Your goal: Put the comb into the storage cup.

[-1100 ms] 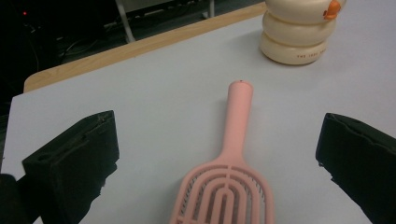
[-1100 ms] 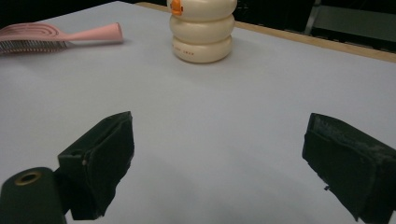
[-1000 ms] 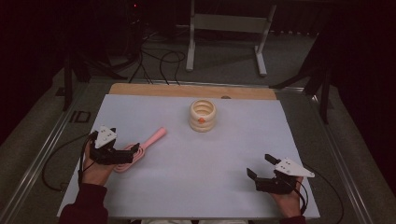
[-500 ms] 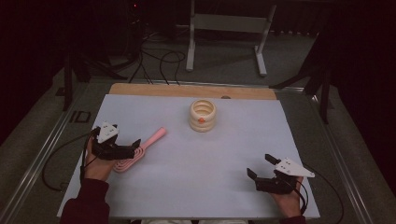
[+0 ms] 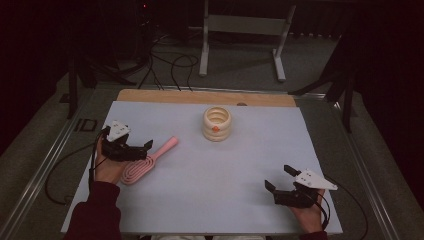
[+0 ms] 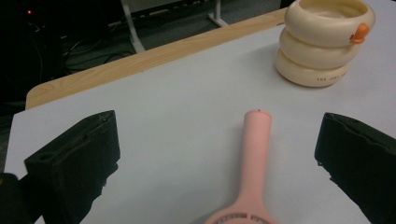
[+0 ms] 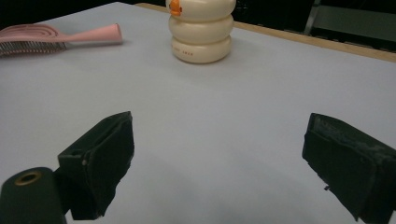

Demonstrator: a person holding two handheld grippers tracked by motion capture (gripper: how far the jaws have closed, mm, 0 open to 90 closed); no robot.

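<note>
Left gripper view: left gripper (image 6: 219, 158) spread wide astride pink hairbrush (image 6: 254, 154) at table's (image 5: 225, 185) near left, pre-grasp; next lower, clamp the handle; right gripper (image 5: 280, 184) idles open near right.

A table (image 5: 200, 200) covered by a pale grey sheet carries everything here; a strip of bare wood (image 5: 150, 96) shows along its far edge, at twelve o'clock. Toward twelve o'clock from the centre stands a cream ringed container (image 5: 217, 123) with a small orange knob on its side. Toward nine o'clock lies a pink hairbrush (image 5: 148, 161), flat on the sheet, its handle pointing to about two o'clock, well apart from the container.
</note>
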